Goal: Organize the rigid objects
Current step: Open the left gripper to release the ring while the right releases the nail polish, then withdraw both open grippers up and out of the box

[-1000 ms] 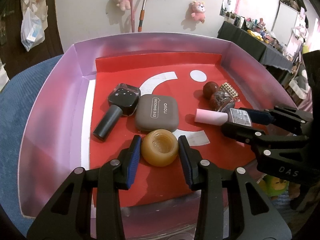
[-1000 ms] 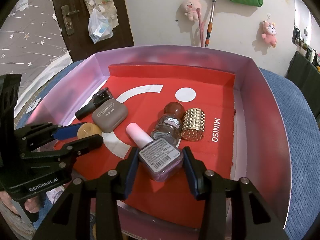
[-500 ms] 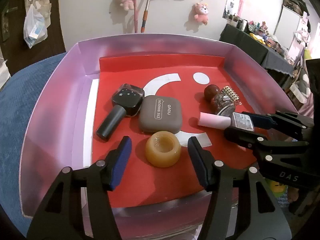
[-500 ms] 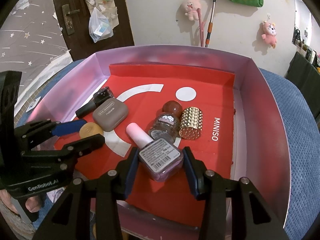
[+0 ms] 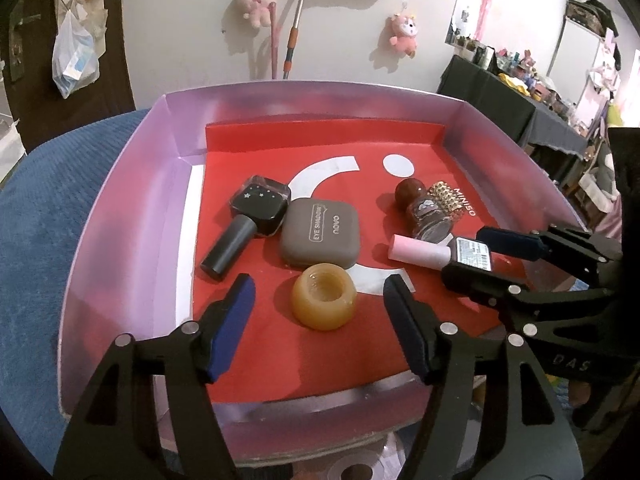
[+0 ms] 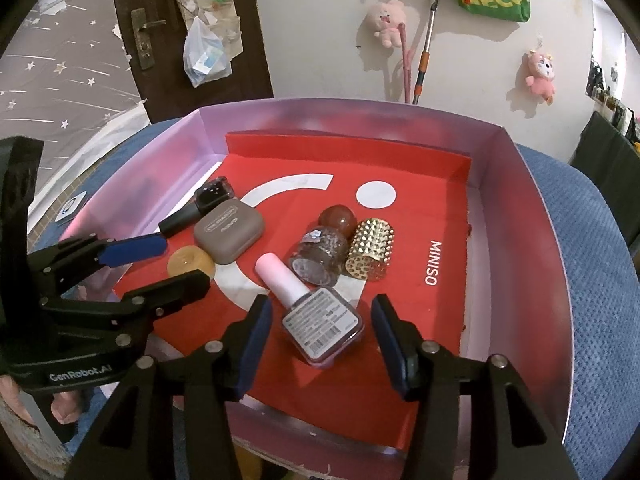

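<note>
left gripper (image 5: 320,312): my jaws have just been opening, and they now stand clear on both sides of the amber ring (image 5: 323,302), which sits loose on the red liner between them. Nothing held.
right gripper (image 6: 322,340): same deal, jaws just opened off the pink nail polish bottle (image 6: 310,312). It lies flat between the pads, cap pointing to about 11 o'clock.
what it means: looks to me like both items are now dropped off in the tray (image 5: 120,216), so I'd guess these two placements are done.
neighbours: eye shadow case (image 5: 320,236) at 12 o'clock of the ring, nearly touching it; glitter bottle (image 6: 320,256) just past the pink cap.
room: near wall is right under my fingers, so backing out upward seems safest.
</note>
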Demonstrator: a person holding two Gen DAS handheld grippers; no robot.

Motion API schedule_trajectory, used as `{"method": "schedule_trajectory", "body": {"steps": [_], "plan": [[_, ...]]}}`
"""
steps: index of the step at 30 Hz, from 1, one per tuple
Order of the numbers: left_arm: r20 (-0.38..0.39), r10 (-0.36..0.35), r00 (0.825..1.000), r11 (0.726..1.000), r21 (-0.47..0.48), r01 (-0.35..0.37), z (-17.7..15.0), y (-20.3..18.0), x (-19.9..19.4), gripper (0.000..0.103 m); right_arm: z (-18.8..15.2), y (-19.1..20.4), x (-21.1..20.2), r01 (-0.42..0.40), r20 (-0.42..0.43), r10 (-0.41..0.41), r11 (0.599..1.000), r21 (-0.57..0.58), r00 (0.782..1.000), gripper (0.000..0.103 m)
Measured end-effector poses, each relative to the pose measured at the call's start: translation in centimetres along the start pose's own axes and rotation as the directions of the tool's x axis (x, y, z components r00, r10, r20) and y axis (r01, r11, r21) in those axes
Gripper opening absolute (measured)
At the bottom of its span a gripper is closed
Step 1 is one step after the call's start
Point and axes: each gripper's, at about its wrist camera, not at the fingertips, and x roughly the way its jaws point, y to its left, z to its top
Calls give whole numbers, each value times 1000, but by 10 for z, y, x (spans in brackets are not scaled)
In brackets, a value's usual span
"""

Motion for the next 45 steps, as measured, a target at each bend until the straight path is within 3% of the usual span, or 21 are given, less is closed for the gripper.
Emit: {"method": "schedule_trajectory", "body": {"steps": [5,8,20,25,28,37,45], "plan": [[19,13,1000,1000,-1,-13,-1,0,-8,65,-2,3,-7,-11,11,11,1000,-2,1000,62],[30,22,999,1000,-9,-21,-1,2,-12,79,-3,4,-12,-16,20,16,1000,-4,1000,67],[63,24,998,1000,4,-24,-5,-2,-30,80,-8,10,-34,-32,67,33,999,-10,997,78],[88,33,996,999,24,-35,-7,-8,-41,97,-11,11,-48,-41,94,42,999,-13,995,84],[111,70,991,996,49,-76,-10,-12,-48,97,-14,12,-58,-47,111,48,999,-16,993,90],[120,69,990,996,39,-74,-15,-6,-58,97,-20,16,-73,-59,142,62,998,-26,988,102],[158,88,983,995,40,-96,-22,-6,-69,103,-26,17,-85,-84,171,86,996,-20,982,103]]}}
